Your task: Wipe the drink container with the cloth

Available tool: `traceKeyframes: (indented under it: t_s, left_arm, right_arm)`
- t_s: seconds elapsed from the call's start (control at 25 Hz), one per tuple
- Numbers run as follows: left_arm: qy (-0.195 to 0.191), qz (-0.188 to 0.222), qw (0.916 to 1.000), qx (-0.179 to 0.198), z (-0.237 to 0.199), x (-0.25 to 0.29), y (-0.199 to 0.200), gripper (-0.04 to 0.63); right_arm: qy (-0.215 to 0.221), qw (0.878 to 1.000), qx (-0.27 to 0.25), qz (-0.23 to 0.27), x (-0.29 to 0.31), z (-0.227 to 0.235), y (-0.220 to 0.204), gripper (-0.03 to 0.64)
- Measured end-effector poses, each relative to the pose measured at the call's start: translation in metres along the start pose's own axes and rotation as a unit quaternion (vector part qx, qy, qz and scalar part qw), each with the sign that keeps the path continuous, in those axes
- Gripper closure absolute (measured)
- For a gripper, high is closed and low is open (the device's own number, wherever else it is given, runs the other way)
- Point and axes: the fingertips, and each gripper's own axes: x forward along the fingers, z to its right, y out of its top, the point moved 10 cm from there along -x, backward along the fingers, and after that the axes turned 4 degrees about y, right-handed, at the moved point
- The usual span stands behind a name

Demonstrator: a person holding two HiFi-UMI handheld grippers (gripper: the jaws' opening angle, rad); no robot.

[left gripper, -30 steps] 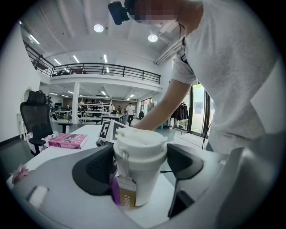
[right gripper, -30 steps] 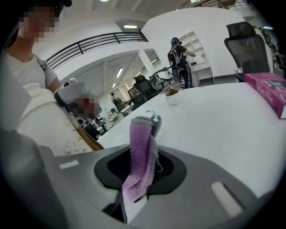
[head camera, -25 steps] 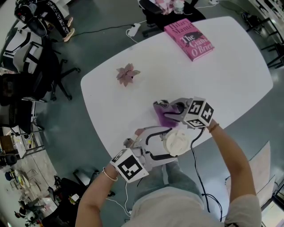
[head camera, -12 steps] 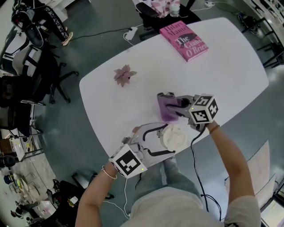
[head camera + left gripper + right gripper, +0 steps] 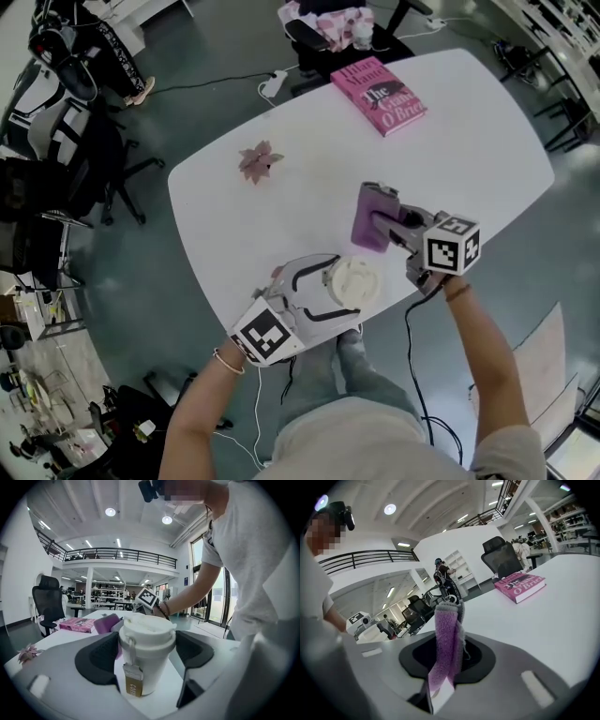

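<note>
Since a moment ago, the purple cloth point(image 5: 368, 228) has come off the white cup point(image 5: 355, 281) and moved to one side. Now it is near the cup but not touching it. The cup stands upright close to the near edge of the white tabletop point(image 5: 469, 141), with a small brown tag hanging down its side. The left gripper point(image 5: 347, 287) has its fingers pressed on the cup from both sides. The right gripper point(image 5: 386, 221) has its fingers pinching the cloth. Farther off lie a pink book point(image 5: 379, 82) and a small pink flower point(image 5: 254, 160).
</note>
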Motion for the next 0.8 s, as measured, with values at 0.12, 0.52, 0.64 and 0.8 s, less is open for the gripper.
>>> traceKeyframes:
  t_s: [0.12, 0.52, 0.64, 0.8]
  left_arm:
    - [0.018, -0.002, 0.9998, 0.002, 0.004, -0.002, -0.003, 0.209]
    - [0.091, 0.001, 0.9941, -0.059, 0.012, -0.016, -0.015, 0.204]
    - [0.126, 0.008, 0.9868, -0.102, 0.015, -0.032, -0.024, 0.207]
    - [0.207, 0.051, 0.9633, -0.163, 0.021, -0.071, -0.017, 0.245]
  right_arm:
    - [-0.015, 1.000, 0.000, 0.016, -0.017, -0.010, -0.004, 0.535]
    - [-0.110, 0.991, -0.010, 0.074, -0.076, -0.049, -0.006, 0.535]
    - [-0.140, 0.985, -0.013, 0.104, -0.092, -0.061, -0.007, 0.535]
    - [-0.171, 0.975, -0.020, 0.138, -0.111, -0.083, 0.003, 0.535]
